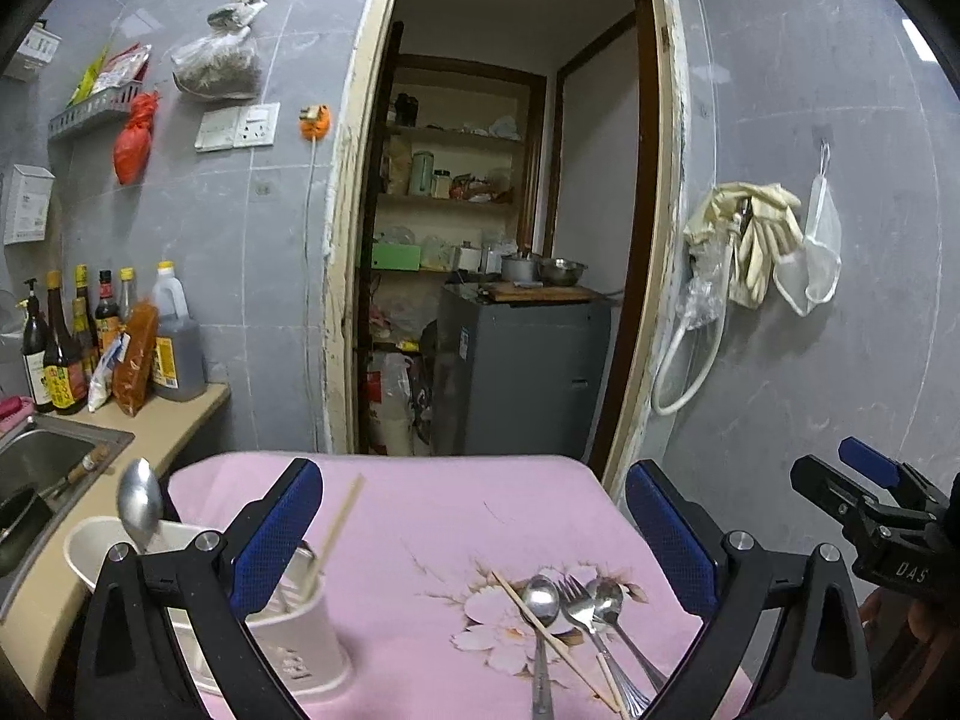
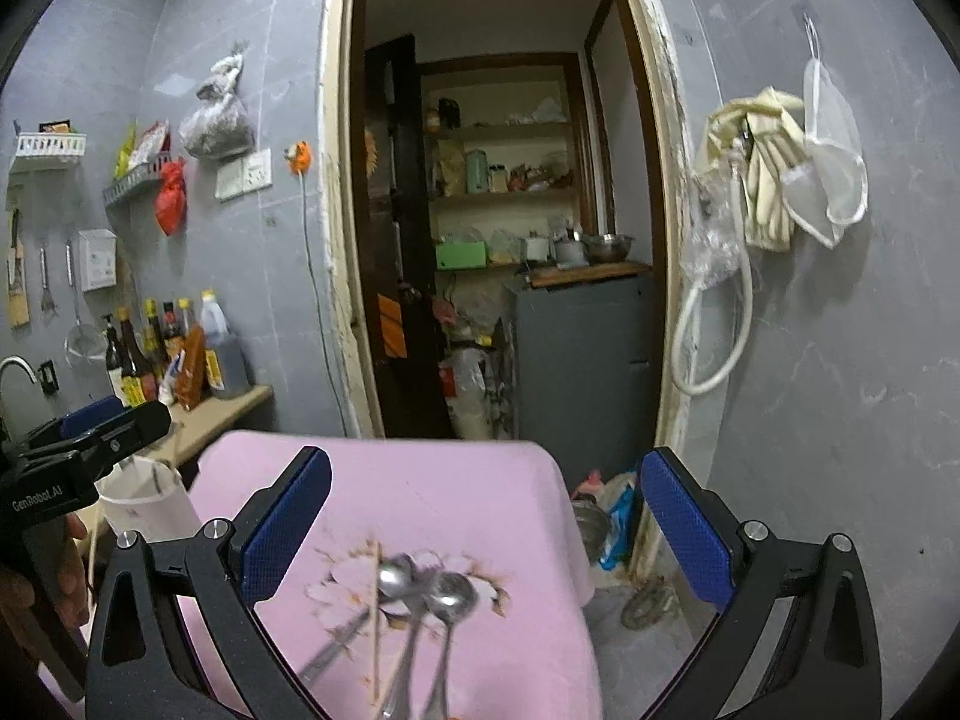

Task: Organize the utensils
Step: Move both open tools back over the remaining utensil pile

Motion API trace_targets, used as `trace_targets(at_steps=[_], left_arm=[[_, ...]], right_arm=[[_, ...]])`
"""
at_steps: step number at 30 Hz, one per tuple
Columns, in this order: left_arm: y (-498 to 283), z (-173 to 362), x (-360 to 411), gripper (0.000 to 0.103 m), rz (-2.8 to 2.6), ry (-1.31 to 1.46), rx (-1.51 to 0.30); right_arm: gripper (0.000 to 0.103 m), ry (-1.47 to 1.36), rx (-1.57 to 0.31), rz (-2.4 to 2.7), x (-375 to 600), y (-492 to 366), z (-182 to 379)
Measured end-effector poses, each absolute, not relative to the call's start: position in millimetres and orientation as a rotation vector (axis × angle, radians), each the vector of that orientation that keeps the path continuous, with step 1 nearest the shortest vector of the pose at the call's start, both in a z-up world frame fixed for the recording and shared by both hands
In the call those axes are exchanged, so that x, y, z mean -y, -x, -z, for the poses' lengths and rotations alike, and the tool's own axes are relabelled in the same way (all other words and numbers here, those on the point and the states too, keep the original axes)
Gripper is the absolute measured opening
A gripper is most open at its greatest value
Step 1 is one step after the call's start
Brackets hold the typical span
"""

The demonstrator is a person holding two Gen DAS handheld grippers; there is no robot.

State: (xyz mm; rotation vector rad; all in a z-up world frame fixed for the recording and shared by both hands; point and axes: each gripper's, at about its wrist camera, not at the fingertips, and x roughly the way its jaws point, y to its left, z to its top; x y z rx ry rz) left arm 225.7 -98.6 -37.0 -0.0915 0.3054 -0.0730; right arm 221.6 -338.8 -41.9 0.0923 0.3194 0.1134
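Both my grippers, left [image 1: 474,534] and right [image 2: 486,531], have fingers spread wide, holding nothing. Spoons [image 1: 542,600], fork [image 1: 579,606] and chopstick [image 1: 540,624] lie piled on the pink cloth [image 1: 420,516]. White utensil holder [image 1: 300,642] at its left edge carries a spoon [image 1: 139,504] and chopstick [image 1: 341,519].

Wide-open left tongs [image 1: 474,534] above pink cloth [image 1: 420,510], spoons [image 1: 541,600], fork [image 1: 579,603]; white holder [image 1: 300,630] left.

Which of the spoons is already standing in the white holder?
The spoon at the left, bowl up in the white holder. The other two spoons lie flat on the pink cloth.
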Motion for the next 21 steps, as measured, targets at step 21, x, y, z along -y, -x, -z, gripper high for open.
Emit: trace_targets(at_steps=[21], left_arm=[[-292,131,143,0.102,0.093,0.061,-0.573]], right_arm=[[0.087,-0.157,-0.601,-0.257,355,-295,143]])
